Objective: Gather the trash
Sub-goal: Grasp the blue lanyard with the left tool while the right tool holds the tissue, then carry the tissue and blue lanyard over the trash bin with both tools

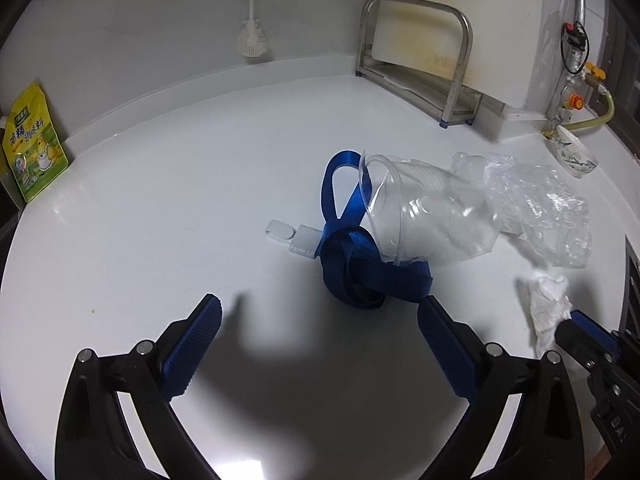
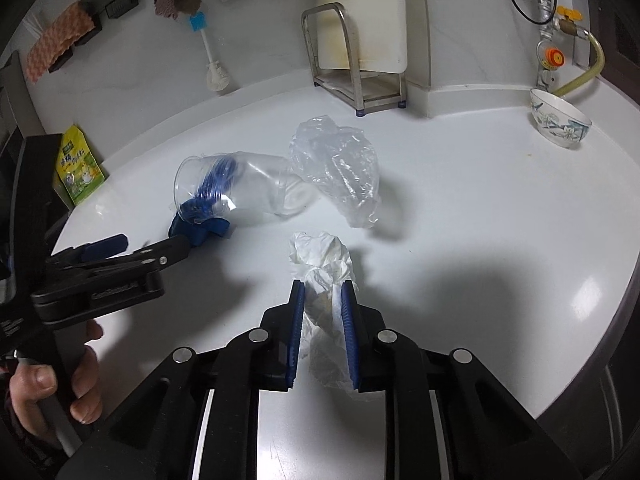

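A crumpled white tissue (image 2: 320,256) lies on the white counter, and my right gripper (image 2: 323,285) is shut on its near end. The same tissue (image 1: 548,308) shows at the right of the left wrist view, with the right gripper (image 1: 576,324) on it. A clear plastic cup (image 1: 424,216) lies on its side over a tangled blue strap (image 1: 352,276). My left gripper (image 1: 320,304) stands open just short of the strap, with nothing between its fingers. A crumpled clear plastic bag (image 2: 336,160) lies behind the tissue. The cup (image 2: 240,188) and left gripper (image 2: 156,242) sit to its left.
A small white tag (image 1: 306,242) hangs off the strap. A yellow-green pouch (image 1: 34,144) stands at the far left. A bottle brush (image 1: 251,36) leans on the wall, beside a metal rack (image 1: 416,64) holding a cutting board. A patterned bowl (image 2: 558,122) sits under the gas hose (image 2: 588,64).
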`<state>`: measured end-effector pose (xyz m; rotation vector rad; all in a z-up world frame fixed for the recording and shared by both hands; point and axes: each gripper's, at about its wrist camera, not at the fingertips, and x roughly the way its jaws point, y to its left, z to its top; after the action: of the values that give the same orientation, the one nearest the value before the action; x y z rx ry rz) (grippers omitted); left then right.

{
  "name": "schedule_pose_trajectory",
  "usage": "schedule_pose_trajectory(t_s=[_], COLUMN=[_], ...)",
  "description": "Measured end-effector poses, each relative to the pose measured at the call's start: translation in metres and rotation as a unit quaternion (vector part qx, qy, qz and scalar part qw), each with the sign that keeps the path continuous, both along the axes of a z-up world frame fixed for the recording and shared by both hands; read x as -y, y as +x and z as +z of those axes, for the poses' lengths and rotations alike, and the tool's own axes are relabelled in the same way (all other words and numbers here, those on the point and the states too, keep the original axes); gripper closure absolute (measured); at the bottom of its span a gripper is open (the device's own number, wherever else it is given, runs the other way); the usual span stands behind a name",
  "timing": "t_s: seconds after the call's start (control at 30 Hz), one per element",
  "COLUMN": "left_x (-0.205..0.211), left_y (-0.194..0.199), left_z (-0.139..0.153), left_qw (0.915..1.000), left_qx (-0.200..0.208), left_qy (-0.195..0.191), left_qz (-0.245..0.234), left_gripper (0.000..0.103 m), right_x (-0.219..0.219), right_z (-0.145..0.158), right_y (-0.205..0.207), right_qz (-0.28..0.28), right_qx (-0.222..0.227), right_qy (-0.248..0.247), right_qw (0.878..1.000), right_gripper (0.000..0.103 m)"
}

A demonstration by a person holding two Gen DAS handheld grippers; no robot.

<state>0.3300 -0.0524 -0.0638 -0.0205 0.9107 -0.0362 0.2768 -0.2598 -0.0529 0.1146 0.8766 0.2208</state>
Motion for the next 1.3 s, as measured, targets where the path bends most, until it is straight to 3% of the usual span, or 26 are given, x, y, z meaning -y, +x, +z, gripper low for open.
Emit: schedule_pose_trajectory(t_s=[0.17,0.27,0.33,0.5,0.6,0.93,1.3], left_x=[0.005,0.005,0.005,0.005,0.003,-0.012,-0.022], left_y=[0.009,0.013,0.016,0.02,0.016,-0.028,-0.102], left_z=[0.001,0.002,0.001,-0.004,-0.004,0.014,0.034], left_qw=[0.9999,0.9997,0.9998,1.0,0.9998,0.999,0.9973], left_qx=[0.009,0.019,0.016,0.003,0.002,0.038,0.065], left_qy=[0.012,0.008,0.006,-0.008,-0.018,-0.017,-0.007], left_qz=[0.007,0.011,0.006,-0.002,-0.006,-0.017,-0.032], left_gripper=[0.007,0.012,0.038,0.083,0.093,0.098,0.098], right_x=[0.003,0.004,0.005,0.006,0.004,-0.006,-0.021], right_z=[-0.001,-0.001,-0.001,-0.002,-0.001,0.01,0.012], right_y=[-0.001,0.0,0.0,0.0,-0.002,-0.021,-0.078], right_qz=[0.001,0.003,0.004,0.006,0.006,0.008,-0.01], right_qx=[0.001,0.001,0.001,0.001,0.001,0.007,0.013], right_qy=[0.011,0.016,0.018,0.021,0.023,0.037,0.043], right_qw=[1.0,1.0,1.0,1.0,1.0,0.999,0.999], right_gripper=[0.084,0.084,0.084,0.084,0.084,0.084,0.084])
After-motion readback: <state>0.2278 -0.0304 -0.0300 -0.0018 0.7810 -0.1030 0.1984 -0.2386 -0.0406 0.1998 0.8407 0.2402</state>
